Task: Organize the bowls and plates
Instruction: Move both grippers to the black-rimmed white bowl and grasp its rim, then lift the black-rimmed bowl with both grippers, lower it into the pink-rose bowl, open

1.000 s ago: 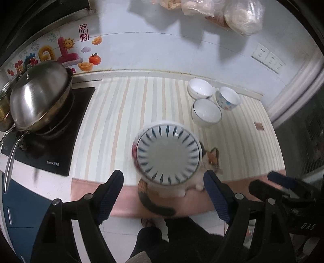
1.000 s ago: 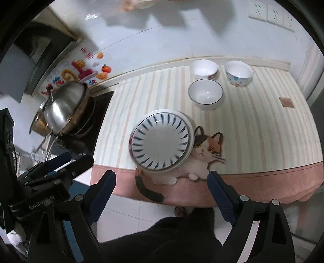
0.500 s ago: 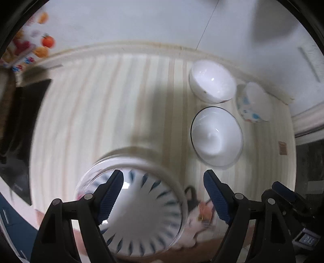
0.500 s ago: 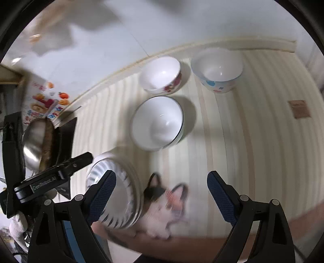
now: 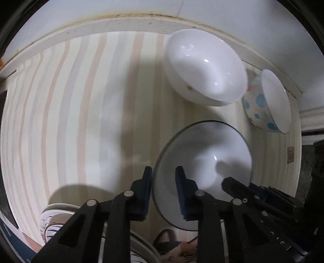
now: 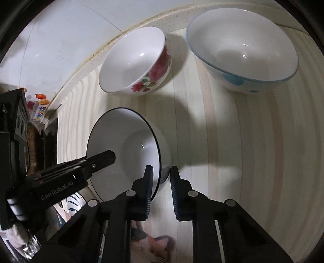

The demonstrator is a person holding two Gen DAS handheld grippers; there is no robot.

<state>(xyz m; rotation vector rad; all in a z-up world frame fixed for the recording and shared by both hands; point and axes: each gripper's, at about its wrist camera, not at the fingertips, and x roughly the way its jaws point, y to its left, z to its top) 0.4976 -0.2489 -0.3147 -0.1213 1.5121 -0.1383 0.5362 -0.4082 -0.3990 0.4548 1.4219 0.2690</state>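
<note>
A white bowl with a dark rim (image 5: 204, 161) (image 6: 129, 149) sits on the striped counter. My left gripper (image 5: 163, 182) straddles its left rim, one finger outside and one inside, jaws nearly closed on it. My right gripper (image 6: 161, 182) straddles its right rim the same way. Behind it stand a floral bowl (image 6: 137, 62) (image 5: 204, 64) and a blue-dotted bowl (image 6: 243, 46) (image 5: 267, 101). The stack of blue-patterned plates (image 5: 60, 218) lies at the lower left in the left wrist view, mostly hidden by the gripper.
The striped mat (image 5: 81, 111) covers the counter up to the white tiled wall (image 5: 141, 8). A cat picture (image 5: 174, 250) is printed at the mat's front edge. The stove edge (image 6: 50, 145) and wall stickers (image 6: 38, 101) lie to the left.
Both grippers have moved forward and down from above the plates to the dark-rimmed bowl, and their jaws have closed from wide open onto its opposite rims.
</note>
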